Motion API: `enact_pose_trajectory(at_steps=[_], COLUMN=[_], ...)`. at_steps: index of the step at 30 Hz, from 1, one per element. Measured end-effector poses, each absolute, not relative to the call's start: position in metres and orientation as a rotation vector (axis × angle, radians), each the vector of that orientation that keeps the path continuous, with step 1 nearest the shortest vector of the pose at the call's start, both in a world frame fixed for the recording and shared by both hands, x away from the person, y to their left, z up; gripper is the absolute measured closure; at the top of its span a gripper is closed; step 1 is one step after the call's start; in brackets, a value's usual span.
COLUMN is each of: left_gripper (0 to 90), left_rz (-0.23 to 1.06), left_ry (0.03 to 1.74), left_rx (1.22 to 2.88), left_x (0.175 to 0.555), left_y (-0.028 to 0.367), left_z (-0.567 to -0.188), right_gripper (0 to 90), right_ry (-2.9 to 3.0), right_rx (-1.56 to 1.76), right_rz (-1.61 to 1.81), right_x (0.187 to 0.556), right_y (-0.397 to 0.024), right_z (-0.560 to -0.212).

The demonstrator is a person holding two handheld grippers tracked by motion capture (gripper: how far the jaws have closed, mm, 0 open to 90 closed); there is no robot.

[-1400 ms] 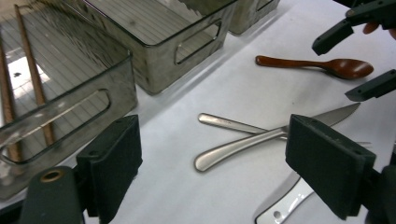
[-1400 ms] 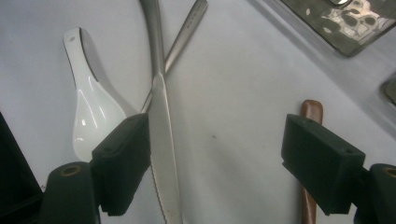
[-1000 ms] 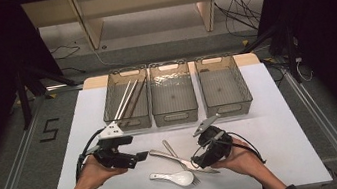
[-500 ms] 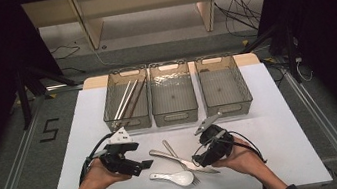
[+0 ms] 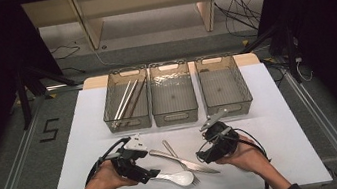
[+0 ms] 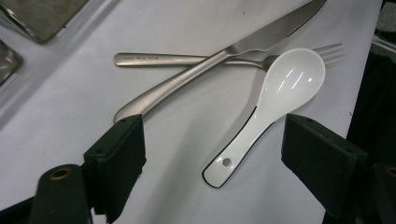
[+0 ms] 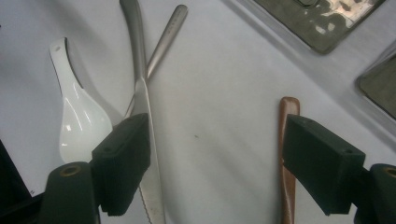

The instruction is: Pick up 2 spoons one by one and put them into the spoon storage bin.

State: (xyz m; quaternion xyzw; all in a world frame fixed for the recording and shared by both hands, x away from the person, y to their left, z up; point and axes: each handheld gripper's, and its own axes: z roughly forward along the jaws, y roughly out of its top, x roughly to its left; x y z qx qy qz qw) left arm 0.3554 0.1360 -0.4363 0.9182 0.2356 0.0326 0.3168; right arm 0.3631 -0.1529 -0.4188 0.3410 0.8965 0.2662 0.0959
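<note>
A white ceramic spoon (image 6: 261, 116) lies on the white table beside a crossed steel knife (image 6: 224, 56) and fork (image 6: 163, 59). My left gripper (image 6: 212, 126) is open, and its jaws have just been closing a little. The spoon's handle lies between them, untouched by either pad. From above, the left gripper (image 5: 150, 174) sits at the handle end of the spoon (image 5: 179, 177). My right gripper (image 5: 206, 157) is open just right of the knife (image 5: 181, 161). Its own view (image 7: 215, 123) shows the knife blade (image 7: 140, 88) by one jaw and a brown wooden stick (image 7: 287, 154) by the other.
Three clear bins stand in a row at the back: the left bin (image 5: 129, 126) holds chopsticks (image 5: 124, 101), while the middle bin (image 5: 176, 118) and the right bin (image 5: 227, 110) look bare. The table's front edge runs just below both hands.
My left gripper has moved right and a little down, bringing its jaws around the spoon's handle. The right gripper has stayed where it was.
</note>
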Motion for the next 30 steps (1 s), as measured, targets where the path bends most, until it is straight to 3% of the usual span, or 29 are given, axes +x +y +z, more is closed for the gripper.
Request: enact_pose_trajectory(at_steps=[15,30], left_gripper=[38.8,54.4], left_rz=[0.03,0.043], left_ry=[0.455,0.327], left_rx=[2.632,2.712], left_x=[0.352,0.351], left_y=[0.103,0.09], left_z=[-0.459,-0.467], right_gripper=[24.9,25.3], right_ry=[2.642,2.638], right_rx=[1.029,1.035], right_rz=[0.788,0.785], right_x=[0.362,0.362], right_y=[-0.159,-0.162], right_z=[-0.416,-0.415])
